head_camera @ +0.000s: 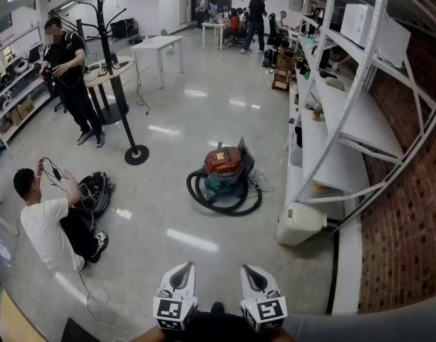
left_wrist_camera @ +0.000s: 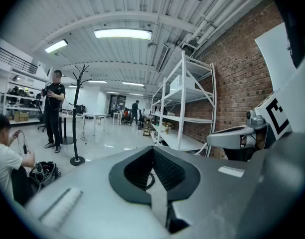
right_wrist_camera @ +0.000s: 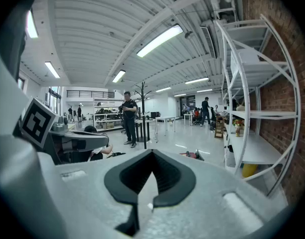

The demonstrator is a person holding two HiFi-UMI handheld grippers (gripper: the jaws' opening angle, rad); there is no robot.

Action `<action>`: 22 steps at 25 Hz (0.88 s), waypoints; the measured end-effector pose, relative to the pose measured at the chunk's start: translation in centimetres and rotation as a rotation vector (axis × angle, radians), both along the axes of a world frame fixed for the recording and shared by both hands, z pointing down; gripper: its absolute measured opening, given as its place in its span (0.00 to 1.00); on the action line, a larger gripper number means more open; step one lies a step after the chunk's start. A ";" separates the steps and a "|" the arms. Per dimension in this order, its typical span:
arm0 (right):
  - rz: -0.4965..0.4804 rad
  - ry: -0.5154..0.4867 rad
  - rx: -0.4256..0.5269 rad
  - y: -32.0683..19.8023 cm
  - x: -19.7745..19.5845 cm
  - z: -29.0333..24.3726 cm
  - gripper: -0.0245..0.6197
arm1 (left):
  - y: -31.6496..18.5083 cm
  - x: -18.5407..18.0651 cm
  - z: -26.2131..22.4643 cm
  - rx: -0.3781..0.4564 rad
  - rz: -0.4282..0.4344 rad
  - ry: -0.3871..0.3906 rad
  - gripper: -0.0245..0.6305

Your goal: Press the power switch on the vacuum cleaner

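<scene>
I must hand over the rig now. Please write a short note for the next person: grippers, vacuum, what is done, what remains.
Left hand-held gripper: shut, empty, held low by the body.
Right hand-held gripper: shut, empty, beside the left one.
Vacuum: on the floor ahead, near the shelves, hose looped around it, far from both grippers.
Done: nothing visible.
Left: walk up, find the switch (too small to see from here), press it.

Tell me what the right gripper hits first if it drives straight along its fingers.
Nothing close: the right gripper, fingers shut and empty, points over open floor toward the coat stand. The vacuum cleaner sits right of that line. Depth is unclear.
</scene>
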State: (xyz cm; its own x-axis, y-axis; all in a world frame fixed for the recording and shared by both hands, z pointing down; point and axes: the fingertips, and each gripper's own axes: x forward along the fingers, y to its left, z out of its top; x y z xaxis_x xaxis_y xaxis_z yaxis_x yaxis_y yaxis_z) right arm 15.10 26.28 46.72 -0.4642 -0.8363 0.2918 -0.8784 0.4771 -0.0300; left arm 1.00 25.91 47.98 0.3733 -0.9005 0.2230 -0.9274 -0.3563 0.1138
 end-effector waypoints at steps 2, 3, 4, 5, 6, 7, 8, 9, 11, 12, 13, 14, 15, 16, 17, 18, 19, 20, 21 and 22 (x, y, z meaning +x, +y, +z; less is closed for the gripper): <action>0.014 0.000 -0.004 0.0 -0.1 -0.4 0.03 | 0.2 -0.2 0.1 0.000 0.001 0.000 0.06; 0.011 -0.002 -0.005 0.1 -0.2 -0.3 0.03 | 0.3 -0.2 0.1 0.001 0.001 0.001 0.06; 0.003 -0.005 -0.005 0.3 -0.2 0.0 0.03 | 0.4 -0.2 0.0 0.001 0.002 0.001 0.06; -0.007 -0.008 -0.007 0.4 -0.3 0.3 0.03 | 0.4 -0.2 0.0 0.002 0.002 0.001 0.06; -0.013 -0.010 -0.008 0.4 -0.3 0.5 0.03 | 0.4 -0.1 -0.1 0.003 0.002 0.001 0.06; -0.015 -0.011 -0.010 0.4 -0.2 0.5 0.03 | 0.4 -0.1 -0.1 0.004 0.002 0.001 0.06; -0.013 -0.011 -0.011 0.3 -0.2 0.4 0.03 | 0.3 0.0 -0.1 0.004 0.002 0.001 0.06; -0.006 -0.010 -0.013 0.2 -0.1 0.1 0.03 | 0.3 0.1 -0.1 0.005 0.002 0.000 0.06; 0.001 -0.010 -0.012 0.1 0.0 -0.4 0.03 | 0.2 0.1 -0.3 0.006 0.001 -0.002 0.06; -0.007 -0.011 -0.009 0.1 0.0 -0.2 0.03 | 0.2 0.2 -0.3 0.007 0.001 -0.003 0.06; -0.015 -0.013 -0.007 0.2 0.0 0.0 0.03 | 0.2 0.2 -0.4 0.007 0.001 -0.003 0.06; -0.020 -0.014 -0.005 0.2 0.0 0.2 0.03 | 0.2 0.2 -0.4 0.008 0.002 -0.004 0.06; -0.022 -0.016 -0.003 0.2 0.1 0.2 0.03 | 0.2 0.3 -0.3 0.009 0.002 -0.004 0.06; -0.022 -0.017 -0.001 0.3 0.1 0.3 0.03 | 0.2 0.4 -0.2 0.009 0.003 -0.005 0.06; -0.022 -0.018 -0.001 0.3 0.2 0.3 0.03 | 0.2 0.4 -0.2 0.010 0.003 -0.006 0.06; -0.021 -0.019 -0.001 0.3 0.3 0.2 0.03 | 0.2 0.4 -0.3 0.010 0.002 -0.007 0.06; -0.021 -0.021 -0.001 0.4 0.3 0.1 0.03 | 0.2 0.4 -0.5 0.011 0.002 -0.008 0.06; -0.021 -0.023 -0.001 0.5 0.3 0.0 0.03 | 0.3 0.5 -0.7 0.012 0.002 -0.009 0.06; -0.021 -0.026 -0.001 0.6 0.3 -0.1 0.03 | 0.4 0.5 -0.8 0.014 0.003 -0.010 0.06; -0.021 -0.031 -0.001 0.6 0.4 0.0 0.03 | 0.6 0.6 -0.9 0.015 0.003 -0.012 0.06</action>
State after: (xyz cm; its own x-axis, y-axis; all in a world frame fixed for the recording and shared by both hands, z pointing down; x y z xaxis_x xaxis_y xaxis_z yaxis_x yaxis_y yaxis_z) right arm 15.52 26.91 46.68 -0.4901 -0.8262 0.2777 -0.8669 0.4951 -0.0569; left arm 1.56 26.49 47.11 0.3736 -0.9026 0.2137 -0.9275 -0.3608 0.0976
